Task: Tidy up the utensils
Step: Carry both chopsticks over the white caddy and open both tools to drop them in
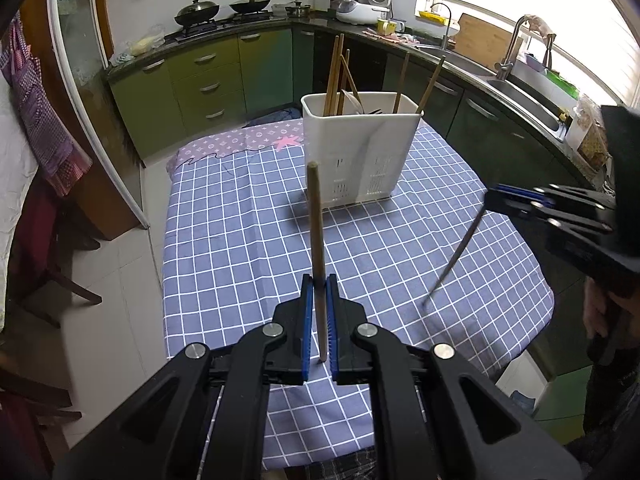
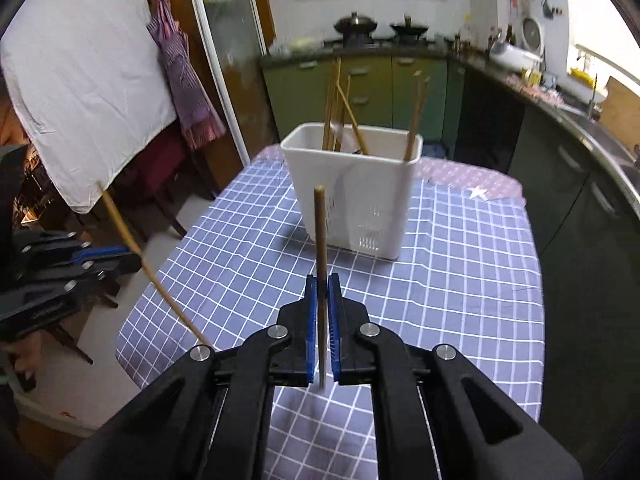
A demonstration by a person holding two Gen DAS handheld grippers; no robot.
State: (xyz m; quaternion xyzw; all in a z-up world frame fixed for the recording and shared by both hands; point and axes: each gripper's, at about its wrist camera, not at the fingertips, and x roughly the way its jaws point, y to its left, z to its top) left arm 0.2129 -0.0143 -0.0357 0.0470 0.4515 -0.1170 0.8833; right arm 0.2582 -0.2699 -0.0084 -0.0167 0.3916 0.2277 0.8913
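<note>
Checked tabletop [image 1: 240, 240]; white utensil caddy [image 1: 360, 152] stands at its far side, chopsticks inside. My left gripper [image 1: 319, 312] hovers level, jaws clenched on an upright chopstick [image 1: 316, 220]. My right gripper [image 2: 322, 320] likewise grips its chopstick [image 2: 320, 232].

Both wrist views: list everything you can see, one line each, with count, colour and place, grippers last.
utensil holder: one, white, far middle of table.
chopsticks in holder: about five, brown, standing upright or leaning.
left chopstick: one, brown, clamped upright.
right chopstick: one, brown, clamped upright.
tablecloth: one, blue with white grid, over table.
woks: two, dark, on stove.
rice cooker: one, white, on counter.
sink: one, steel, right counter.
left gripper: black, blue pads, shut.
right gripper: same, shut.
</note>
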